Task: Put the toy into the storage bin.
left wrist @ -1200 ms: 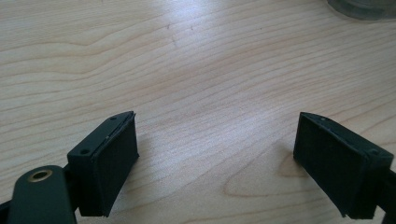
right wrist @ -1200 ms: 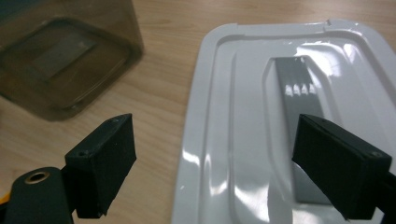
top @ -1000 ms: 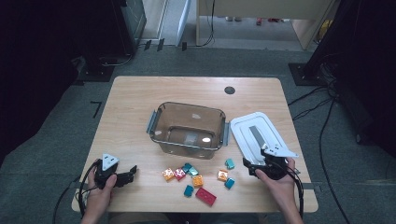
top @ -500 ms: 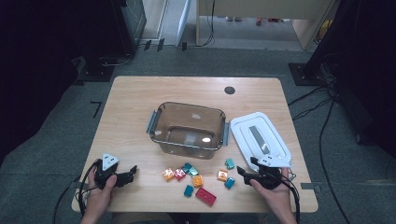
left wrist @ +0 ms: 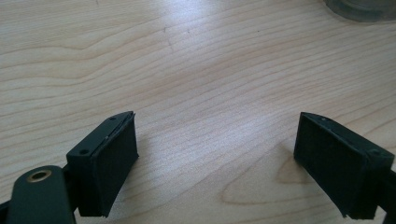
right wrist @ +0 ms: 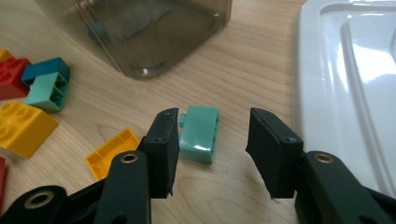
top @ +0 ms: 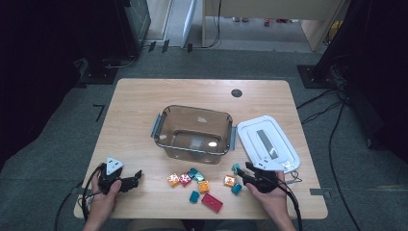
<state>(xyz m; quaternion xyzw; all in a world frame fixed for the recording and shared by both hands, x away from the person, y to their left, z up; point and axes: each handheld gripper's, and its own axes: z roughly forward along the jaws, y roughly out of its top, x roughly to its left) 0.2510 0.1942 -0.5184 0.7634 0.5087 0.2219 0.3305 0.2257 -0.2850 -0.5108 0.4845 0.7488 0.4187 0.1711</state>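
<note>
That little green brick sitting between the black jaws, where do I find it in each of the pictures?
High view: the green brick lies at the lower right, at the tip of the right gripper, left of the white lid.
Left gripper view: not in it; bare wooden table between open jaws.
Right gripper view: centre, between the open jaws, close to the left one.
Shared landmark: the clear tub.
</note>
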